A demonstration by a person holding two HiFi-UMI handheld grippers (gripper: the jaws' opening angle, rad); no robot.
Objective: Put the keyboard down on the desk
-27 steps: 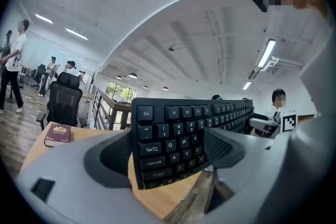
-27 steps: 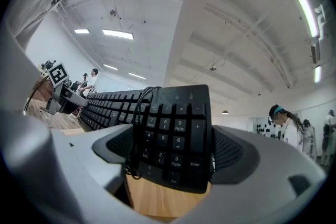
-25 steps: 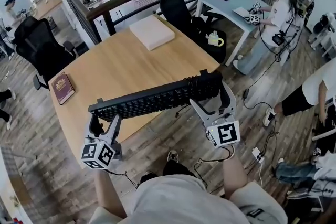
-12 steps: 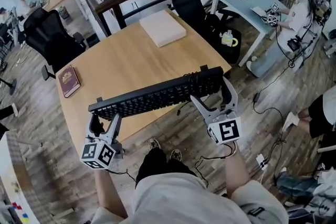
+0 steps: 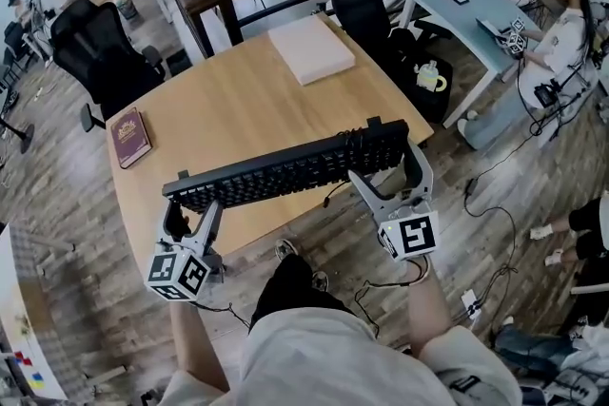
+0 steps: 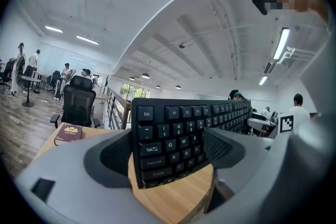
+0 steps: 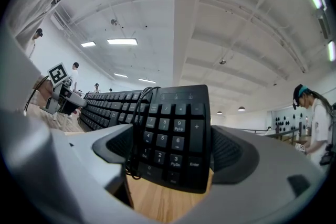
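Status: left tongs (image 5: pixel 190 216) pinch the Esc end of the black keyboard (image 5: pixel 285 171), right tongs (image 5: pixel 390 174) pinch the numpad end. It hangs over the tabletop's (image 5: pixel 238 105) near edge, apparently not down yet. Next, I'd say: lower both ends level, then release. Head view gives placement. Only the right gripper view shows the cable (image 7: pixel 134 128) bunched by its jaw.

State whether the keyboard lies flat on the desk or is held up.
Held up: the keyboard is tilted over the desk, left gripper and right gripper clamping its ends.
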